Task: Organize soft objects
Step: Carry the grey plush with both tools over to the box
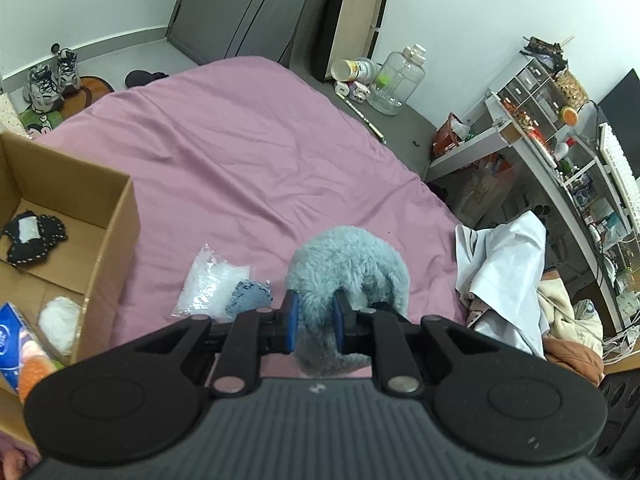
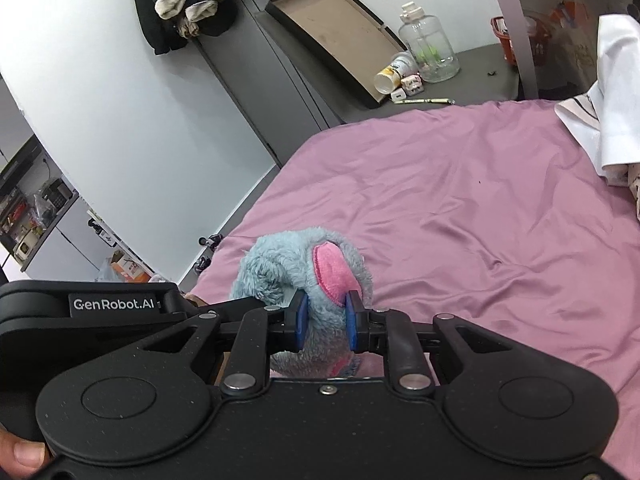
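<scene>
Both claws, left gripper (image 1: 315, 322) & right gripper (image 2: 325, 322), are pinched shut on the blue plush toy (image 1: 348, 268), held above the pink bed (image 1: 240, 152), prob so it doesn't flop en route to the cardboard box (image 1: 108, 240) at left.

One fluffy blue plush toy (image 1: 348, 264) lies on one pink bed (image 1: 224, 152). One cardboard box (image 1: 116, 240) holds one black knitted piece (image 1: 34, 236), one white soft ball (image 1: 60, 320) and one blue packet (image 1: 14, 344). One clear plastic bag (image 1: 212, 284) and one small denim pouch (image 1: 250, 298) lie beside it. Two sneakers (image 1: 52, 76) stand on the floor.
</scene>
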`<state>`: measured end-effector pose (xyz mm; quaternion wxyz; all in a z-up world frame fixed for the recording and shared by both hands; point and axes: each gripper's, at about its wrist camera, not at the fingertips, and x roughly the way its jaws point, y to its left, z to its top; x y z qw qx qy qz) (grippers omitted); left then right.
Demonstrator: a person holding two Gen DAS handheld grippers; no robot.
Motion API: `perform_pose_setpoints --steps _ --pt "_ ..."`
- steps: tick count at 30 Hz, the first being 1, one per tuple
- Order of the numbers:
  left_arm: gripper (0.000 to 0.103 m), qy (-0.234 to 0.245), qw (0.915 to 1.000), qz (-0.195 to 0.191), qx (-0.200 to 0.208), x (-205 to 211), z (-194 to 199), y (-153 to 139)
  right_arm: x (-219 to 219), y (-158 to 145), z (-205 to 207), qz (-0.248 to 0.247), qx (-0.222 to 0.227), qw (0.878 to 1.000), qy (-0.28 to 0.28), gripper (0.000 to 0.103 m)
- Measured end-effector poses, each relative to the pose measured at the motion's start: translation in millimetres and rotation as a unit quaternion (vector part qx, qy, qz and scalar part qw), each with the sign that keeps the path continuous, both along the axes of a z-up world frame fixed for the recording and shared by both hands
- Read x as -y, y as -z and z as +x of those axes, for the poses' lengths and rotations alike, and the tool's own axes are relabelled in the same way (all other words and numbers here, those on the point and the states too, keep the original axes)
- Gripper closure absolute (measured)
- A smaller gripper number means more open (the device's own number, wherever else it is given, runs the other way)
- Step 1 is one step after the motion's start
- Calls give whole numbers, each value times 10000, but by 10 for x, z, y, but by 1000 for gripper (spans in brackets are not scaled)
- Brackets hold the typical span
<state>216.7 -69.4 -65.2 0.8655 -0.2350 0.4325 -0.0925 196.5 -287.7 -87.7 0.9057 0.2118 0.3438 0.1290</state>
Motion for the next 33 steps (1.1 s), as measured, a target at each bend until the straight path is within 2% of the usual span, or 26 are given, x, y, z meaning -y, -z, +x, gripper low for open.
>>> perform_pose_setpoints --steps 19,33 --pt "86 116 9985 -152 505 -317 -371 -522 -250 -531 -298 -71 411 9991 58 84" --pt "86 -33 9980 -211 602 -726 -695 -667 -617 -719 -546 -211 626 9974 -275 84"
